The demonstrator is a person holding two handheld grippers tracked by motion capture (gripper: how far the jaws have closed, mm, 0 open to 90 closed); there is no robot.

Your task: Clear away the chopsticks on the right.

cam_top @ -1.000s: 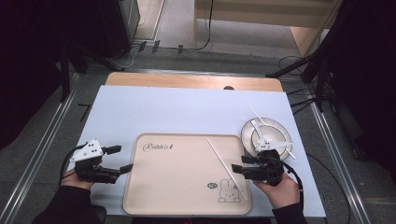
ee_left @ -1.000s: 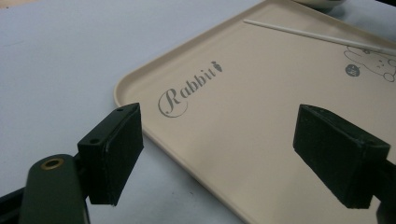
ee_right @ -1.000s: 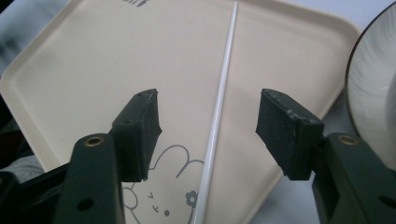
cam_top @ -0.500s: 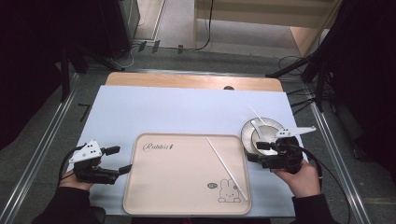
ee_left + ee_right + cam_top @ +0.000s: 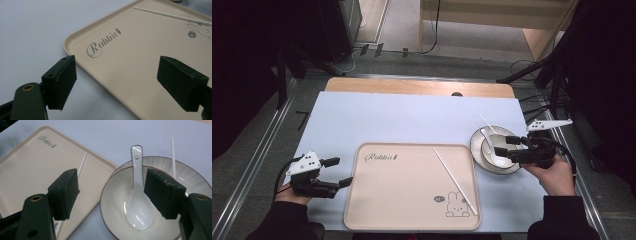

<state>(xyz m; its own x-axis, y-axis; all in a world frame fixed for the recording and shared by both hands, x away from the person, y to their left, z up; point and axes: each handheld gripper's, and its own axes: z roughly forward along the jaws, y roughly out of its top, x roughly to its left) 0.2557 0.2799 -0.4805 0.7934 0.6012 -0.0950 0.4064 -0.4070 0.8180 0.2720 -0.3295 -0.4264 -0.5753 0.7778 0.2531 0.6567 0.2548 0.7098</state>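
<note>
A beige tray (image 5: 402, 200) printed "Rabbit" lies at the table's front middle, with one white chopstick (image 5: 455, 181) lying slantwise on it. To its right a cream bowl (image 5: 489, 156) sits on a ribbed plate (image 5: 477, 145), a white ceramic spoon (image 5: 137, 205) resting inside the bowl (image 5: 117, 220). A second chopstick (image 5: 173, 157) leans on the plate's far rim. My right gripper (image 5: 503, 145) hovers open over the bowl, its jaws either side of the spoon handle. My left gripper (image 5: 339, 171) stands open beside the tray's left edge (image 5: 75, 55), holding nothing.
A pale blue mat (image 5: 402, 120) covers the table, with a strip of bare wood (image 5: 412, 86) and a small dark round spot (image 5: 457, 93) at the back. Cables and dark stands crowd the floor beyond and to the right.
My right gripper has moved from the tray's right edge rightward and back to hang over the bowl. The left gripper has stayed put.
</note>
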